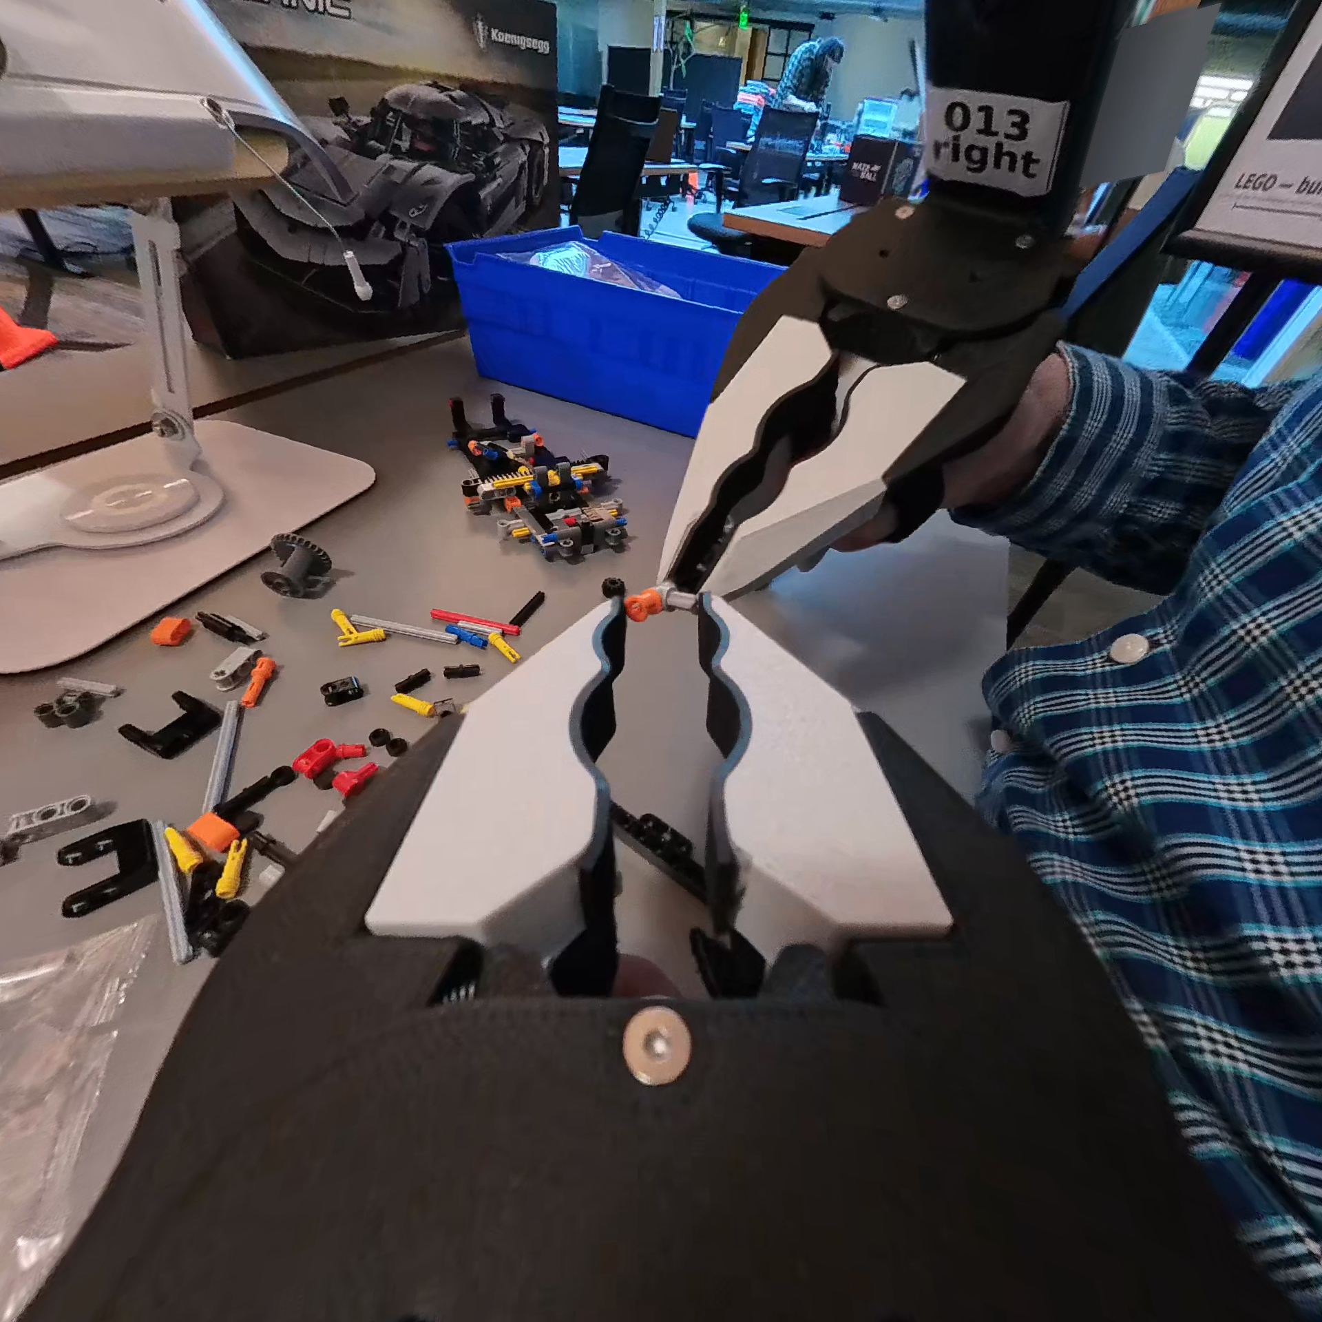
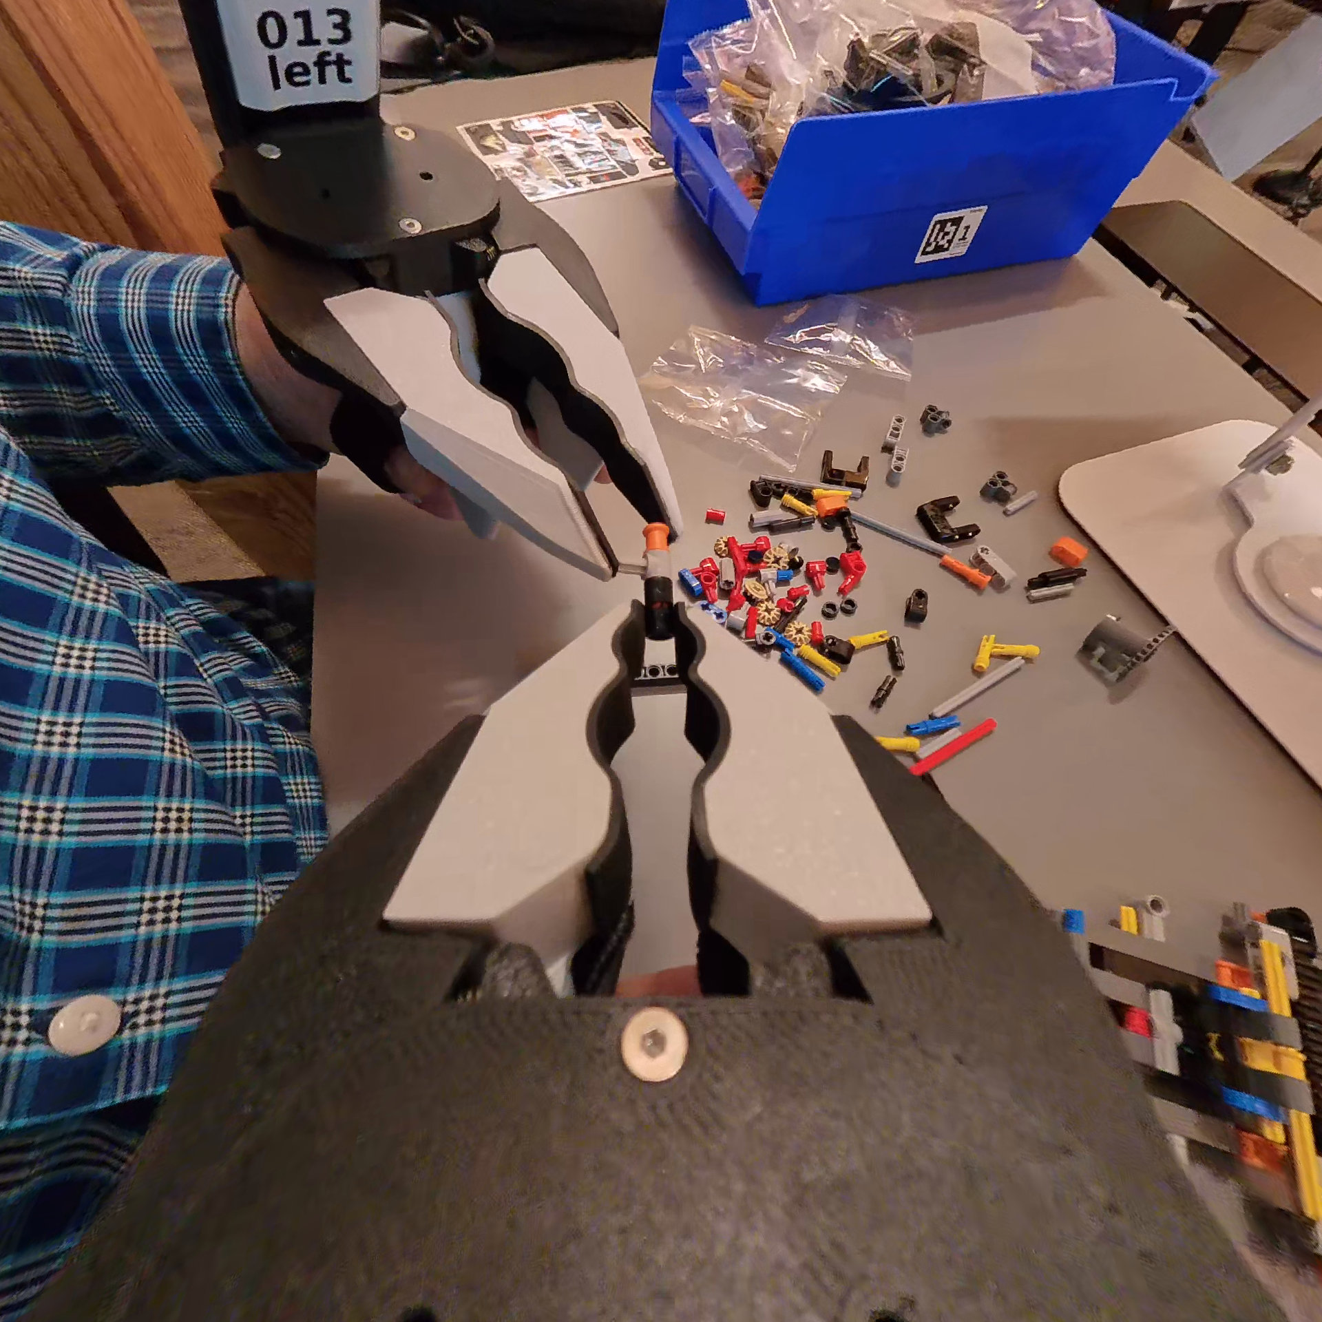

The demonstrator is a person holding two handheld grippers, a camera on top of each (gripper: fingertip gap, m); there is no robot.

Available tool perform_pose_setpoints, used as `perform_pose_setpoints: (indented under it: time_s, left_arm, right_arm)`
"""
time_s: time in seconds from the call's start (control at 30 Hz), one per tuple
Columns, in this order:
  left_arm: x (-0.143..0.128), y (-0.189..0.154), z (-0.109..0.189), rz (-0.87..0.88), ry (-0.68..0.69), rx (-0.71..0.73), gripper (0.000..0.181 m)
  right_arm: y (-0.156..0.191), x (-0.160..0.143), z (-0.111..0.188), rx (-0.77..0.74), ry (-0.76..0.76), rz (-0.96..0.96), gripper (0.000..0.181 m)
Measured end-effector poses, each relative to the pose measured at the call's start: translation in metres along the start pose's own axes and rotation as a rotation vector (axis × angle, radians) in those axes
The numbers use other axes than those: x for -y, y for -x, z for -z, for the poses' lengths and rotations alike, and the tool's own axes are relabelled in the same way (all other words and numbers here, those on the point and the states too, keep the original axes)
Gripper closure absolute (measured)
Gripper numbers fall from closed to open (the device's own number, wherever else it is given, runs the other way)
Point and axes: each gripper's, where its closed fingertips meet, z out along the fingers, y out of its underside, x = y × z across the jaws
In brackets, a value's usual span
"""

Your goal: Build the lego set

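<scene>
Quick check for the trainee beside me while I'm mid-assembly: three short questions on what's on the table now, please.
1. True or false: the blue bin is empty.
2. The part-built chassis lies: A) in the bin, B) on the table, C) between a gripper's fingers.
3. Fill in: the left gripper and right gripper meet at the small pin assembly, whose end bush is ____ in colour.
Key: 1 false, it holds bags of parts; 2 B; 3 orange.
</scene>
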Motion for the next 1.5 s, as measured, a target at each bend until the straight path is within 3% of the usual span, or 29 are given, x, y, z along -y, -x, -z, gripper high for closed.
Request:
perform_pose_setpoints:
  time_s: [0.67, 0.87, 1.13, 1.5]
  left_arm:
    - [-0.007, 0.004, -0.011, -0.592, 0.178, 0.193, 0.149]
    - [-0.013, 0.007, -0.011, -0.67, 0.223, 0.253, 0.161]
    - [-0.006, 0.009, 0.001, -0.732, 0.205, 0.33, 0.159]
    - [-0.009, 0.001, -0.002, -0.964, 0.243, 0.332, 0.152]
  right_arm:
    - [-0.006, -0.001, 0.01, 0.057, -0.008, -0.175, 0.177]
    - [-0.004, -0.002, 0.007, 0.099, 0.007, -0.245, 0.176]
    - [-0.005, -0.001, 0.004, 0.144, -0.009, -0.346, 0.176]
    - [0.001, -0.007, -0.004, 0.192, 0.036, -0.388, 0.176]
